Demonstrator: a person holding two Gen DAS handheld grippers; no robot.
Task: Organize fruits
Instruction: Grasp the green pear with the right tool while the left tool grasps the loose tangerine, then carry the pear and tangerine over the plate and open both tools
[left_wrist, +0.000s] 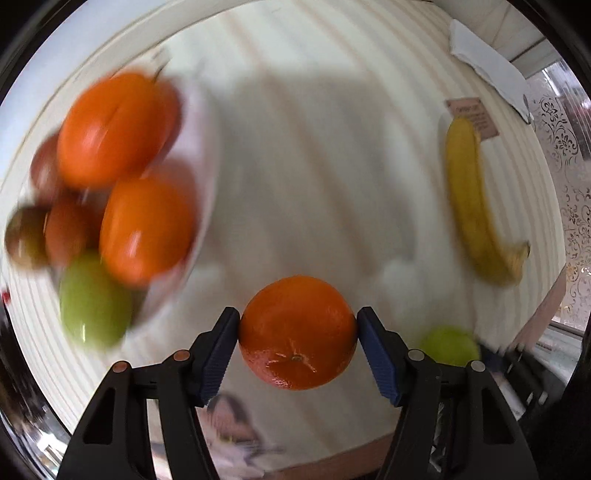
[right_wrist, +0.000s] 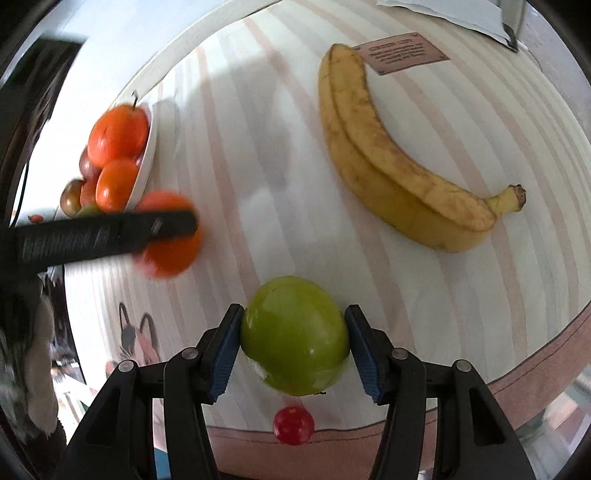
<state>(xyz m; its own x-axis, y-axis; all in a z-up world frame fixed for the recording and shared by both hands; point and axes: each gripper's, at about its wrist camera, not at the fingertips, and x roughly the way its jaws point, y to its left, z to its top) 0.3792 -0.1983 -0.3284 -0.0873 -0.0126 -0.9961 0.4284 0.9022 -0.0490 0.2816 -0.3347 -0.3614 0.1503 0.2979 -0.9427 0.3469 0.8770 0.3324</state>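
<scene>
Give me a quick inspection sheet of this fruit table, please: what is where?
Surface: pale striped tablecloth with a cat print at its edge.
Job's things: white bowl piled with orange, dark red and green fruit; loose yellow banana; round orange mandarin; green apple; small red round fruit.
Clutter: pink printed card beside the banana; white folded paper.
Grippers: left gripper closed on the mandarin; right gripper closed on the apple.
Cables: nothing seen.
Surroundings: patterned glass panel, otherwise blurred.
</scene>
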